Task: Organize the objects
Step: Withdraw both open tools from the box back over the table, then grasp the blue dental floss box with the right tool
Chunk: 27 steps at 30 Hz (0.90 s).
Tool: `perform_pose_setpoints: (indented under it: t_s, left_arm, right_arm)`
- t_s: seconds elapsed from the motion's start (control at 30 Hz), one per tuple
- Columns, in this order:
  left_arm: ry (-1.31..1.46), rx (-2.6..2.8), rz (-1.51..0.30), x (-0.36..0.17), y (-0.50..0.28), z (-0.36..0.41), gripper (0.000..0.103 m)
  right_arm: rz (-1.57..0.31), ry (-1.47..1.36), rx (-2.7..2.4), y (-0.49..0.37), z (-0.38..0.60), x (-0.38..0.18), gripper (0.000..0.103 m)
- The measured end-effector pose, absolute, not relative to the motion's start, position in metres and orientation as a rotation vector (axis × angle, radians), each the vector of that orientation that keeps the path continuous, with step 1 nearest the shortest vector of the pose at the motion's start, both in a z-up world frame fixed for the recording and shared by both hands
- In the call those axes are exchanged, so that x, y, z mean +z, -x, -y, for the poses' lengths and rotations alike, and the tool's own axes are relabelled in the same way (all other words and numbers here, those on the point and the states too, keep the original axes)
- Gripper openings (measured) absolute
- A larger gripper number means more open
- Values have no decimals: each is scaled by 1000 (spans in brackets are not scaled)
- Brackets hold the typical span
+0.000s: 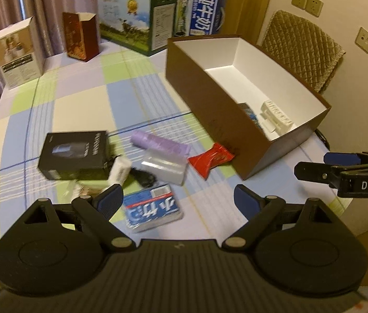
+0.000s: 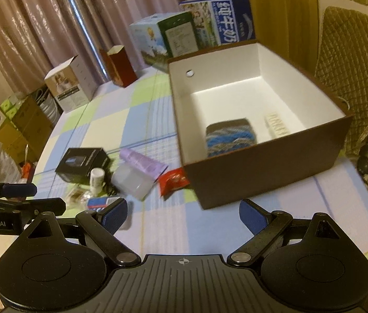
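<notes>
Two tools hover above the checked tabletop (image 1: pixel 79 104), both with their blue-padded fingers spread wide and nothing between them. Seen from its own camera, the left tool (image 1: pixel 176 203) hangs over a blue-and-white packet (image 1: pixel 154 210) with printed characters, which lies flat near the table's near edge. The right tool (image 2: pixel 184 217) faces the near corner of the brown box (image 2: pixel 262 180), a large open carton with a white inside.

Inside that box lie a blue-and-grey woven pad (image 2: pixel 231 137), leaning against the near wall, and just beside it a small white ribbed piece (image 2: pixel 275 126).

Left of the box a loose cluster sits on the cloth: a red wrapper (image 1: pixel 210 159) touching the box's outer wall, a lilac roll (image 1: pixel 160 143), a clear plastic roll (image 1: pixel 164 168) lying against it, a small white bottle (image 1: pixel 120 170), a dark tangled item (image 1: pixel 143 176) too blurred to identify, and a black carton (image 1: pixel 75 155).

Along the far edge stand a white carton (image 1: pixel 17 54), a dark red carton (image 1: pixel 81 36), a green-and-blue carton (image 1: pixel 137 19) and a blue milk carton (image 1: pixel 202 10). A quilted chair back (image 1: pixel 301 49) rises behind the box.
</notes>
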<state>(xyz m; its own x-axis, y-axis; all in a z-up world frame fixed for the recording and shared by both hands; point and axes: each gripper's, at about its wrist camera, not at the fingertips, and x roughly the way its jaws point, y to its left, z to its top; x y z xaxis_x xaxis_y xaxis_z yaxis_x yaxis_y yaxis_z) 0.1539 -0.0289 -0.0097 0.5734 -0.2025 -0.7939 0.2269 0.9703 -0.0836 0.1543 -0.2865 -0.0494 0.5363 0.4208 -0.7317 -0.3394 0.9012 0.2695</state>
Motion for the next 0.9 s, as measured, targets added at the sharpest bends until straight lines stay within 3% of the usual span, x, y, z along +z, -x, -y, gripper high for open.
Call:
perform_pose_setpoints:
  t_s: [0.9]
  left_arm:
    - [47,-100,-988,-36,-134,-68,90]
  right_arm:
    - [-957,8,618,-149,187,-82,90]
